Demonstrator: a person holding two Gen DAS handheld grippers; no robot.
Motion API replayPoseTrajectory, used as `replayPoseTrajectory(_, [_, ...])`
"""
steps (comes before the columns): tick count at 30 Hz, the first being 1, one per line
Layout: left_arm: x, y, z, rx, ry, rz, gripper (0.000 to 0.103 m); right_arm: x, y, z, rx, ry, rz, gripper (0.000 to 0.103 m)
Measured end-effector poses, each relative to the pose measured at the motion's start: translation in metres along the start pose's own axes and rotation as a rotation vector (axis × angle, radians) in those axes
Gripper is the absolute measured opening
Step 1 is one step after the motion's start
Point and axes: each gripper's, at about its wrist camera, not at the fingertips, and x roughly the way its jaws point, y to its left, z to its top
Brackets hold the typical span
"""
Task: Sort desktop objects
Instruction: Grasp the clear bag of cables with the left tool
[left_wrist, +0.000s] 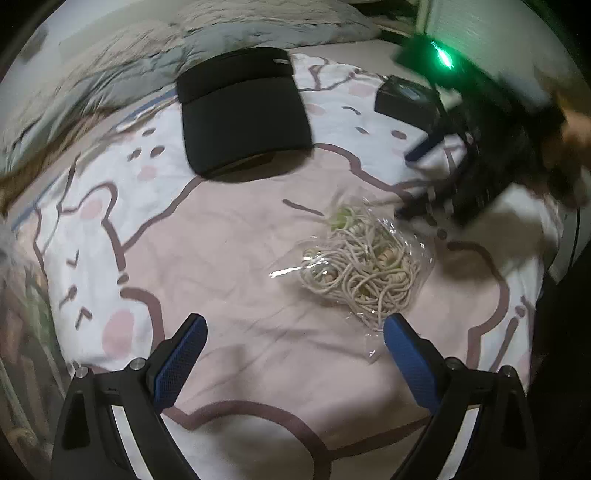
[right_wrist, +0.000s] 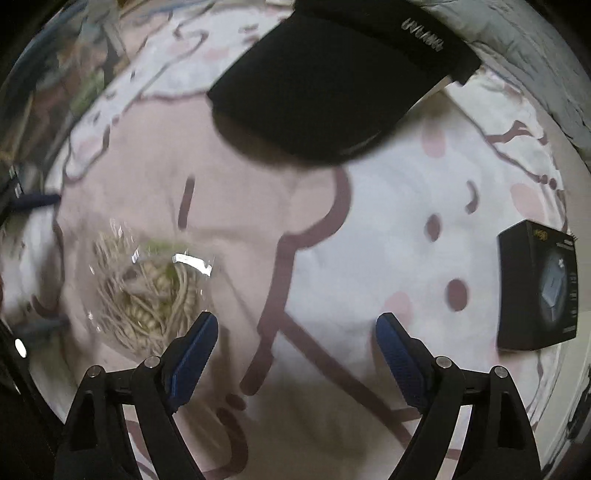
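Left wrist view: a bed (left_wrist: 229, 236) under a soft pink-and-white cartoon sheet, rumpled grey duvet (left_wrist: 155, 40) behind. Left gripper (left_wrist: 293, 339) low over the cloth, blue ribbed fingers (left_wrist: 181, 360) spread apart, empty. Clear crinkly bag of beige cord (left_wrist: 360, 271) just ahead of the right-hand finger. Flat black visor cap (left_wrist: 245, 110) farther back. Small black box (left_wrist: 404, 101) near the blurred right gripper (left_wrist: 417, 210).

Right wrist view: right gripper (right_wrist: 295, 332), fingers (right_wrist: 400, 360) apart, empty, above the sheet. Bag of cord (right_wrist: 147, 291) at left, cap (right_wrist: 332, 81) ahead, glossy box (right_wrist: 535, 288) at right.
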Motion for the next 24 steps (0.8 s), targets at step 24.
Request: replayPoseTrajectory(24, [0.028,-0.015,0.021,-0.124,0.145,-0.027,0.102,-0.009,-0.045,-0.029,0.135,0.0,0.151,0.088])
